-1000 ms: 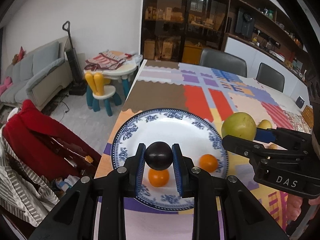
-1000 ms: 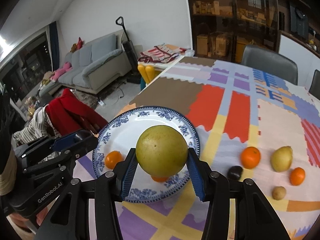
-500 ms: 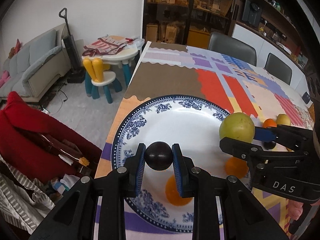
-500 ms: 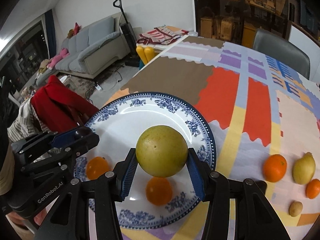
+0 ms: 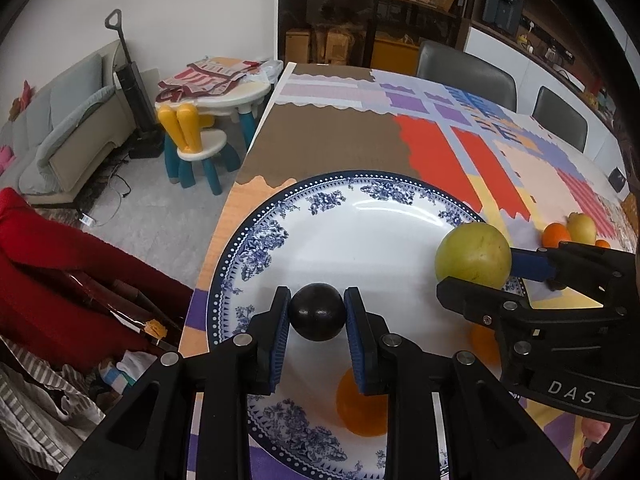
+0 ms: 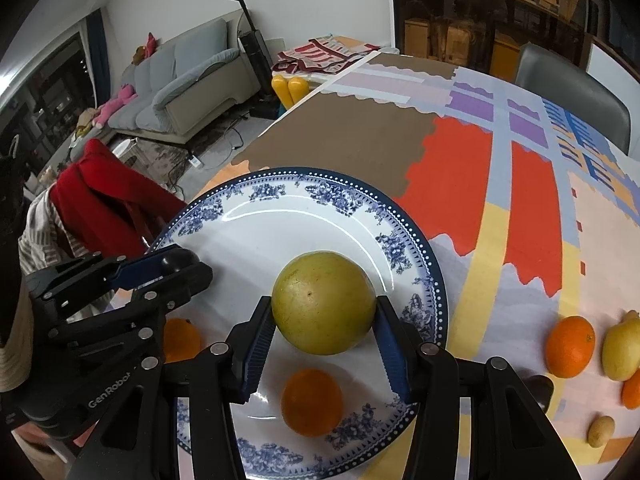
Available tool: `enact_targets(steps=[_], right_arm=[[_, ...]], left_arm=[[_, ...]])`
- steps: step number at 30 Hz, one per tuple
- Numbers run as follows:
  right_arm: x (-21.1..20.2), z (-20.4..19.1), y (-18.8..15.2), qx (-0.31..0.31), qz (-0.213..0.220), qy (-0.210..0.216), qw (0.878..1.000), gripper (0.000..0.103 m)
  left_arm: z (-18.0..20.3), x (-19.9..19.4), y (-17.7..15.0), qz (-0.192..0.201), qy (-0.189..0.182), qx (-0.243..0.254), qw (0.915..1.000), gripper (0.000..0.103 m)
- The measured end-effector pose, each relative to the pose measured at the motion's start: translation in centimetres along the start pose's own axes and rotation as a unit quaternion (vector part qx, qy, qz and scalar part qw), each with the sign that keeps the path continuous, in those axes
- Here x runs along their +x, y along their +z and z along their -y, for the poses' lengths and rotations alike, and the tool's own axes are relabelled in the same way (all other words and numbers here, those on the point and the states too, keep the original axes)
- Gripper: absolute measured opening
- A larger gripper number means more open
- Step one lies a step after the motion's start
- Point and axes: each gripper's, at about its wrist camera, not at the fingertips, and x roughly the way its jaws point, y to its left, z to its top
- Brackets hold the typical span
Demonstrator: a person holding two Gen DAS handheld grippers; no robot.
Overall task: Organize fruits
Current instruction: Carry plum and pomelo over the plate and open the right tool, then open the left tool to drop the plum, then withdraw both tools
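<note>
Inside plate (image 6: 404, 216): two oranges (image 6: 311, 402).

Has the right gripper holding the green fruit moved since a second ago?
Yes. The right gripper, shut on the green fruit, has come forward and down over the blue-rimmed plate, which now looms much larger.
</note>
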Motion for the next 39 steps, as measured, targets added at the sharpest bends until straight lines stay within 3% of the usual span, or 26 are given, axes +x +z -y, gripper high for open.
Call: enact_targets(steps=[2, 6, 8, 16, 24, 39], right_arm=[[0.0, 0.0, 0.0, 0.0, 0.0, 0.0, 1.0, 0.051], [-0.4, 0.1, -0.1, 0.004, 0.008, -0.002, 1.0, 0.053], [-1.0, 0.1, -0.1, 0.005, 0.018, -0.005, 1.0, 0.059], [-4.6, 0.3, -1.4, 0.004, 0.053, -0.014, 0.999, 0.059], [-9.3, 1.2, -3.2, 0.019, 0.094, -0.03, 0.995, 0.065], [-17.0, 5.0, -7.7, 0.058, 0.147, -0.06, 0.986, 0.066]], left_arm=[[0.0, -0.2, 0.0, 0.005, 0.008, 0.001, 1.0, 0.041], [-0.1, -1.0, -0.1, 0.01, 0.016, 0.001, 0.9998, 0.048], [-0.1, -1.6, -0.2, 0.012, 0.022, -0.002, 0.9997, 0.05], [1.3, -5.1, -0.7, 0.042, 0.034, 0.012, 0.9985, 0.059], [3.7, -9.3, -1.0, 0.083, 0.015, 0.011, 0.9964, 0.067], [10.6, -13.0, -2.6, 0.105, -0.016, 0.043, 0.9934, 0.078]])
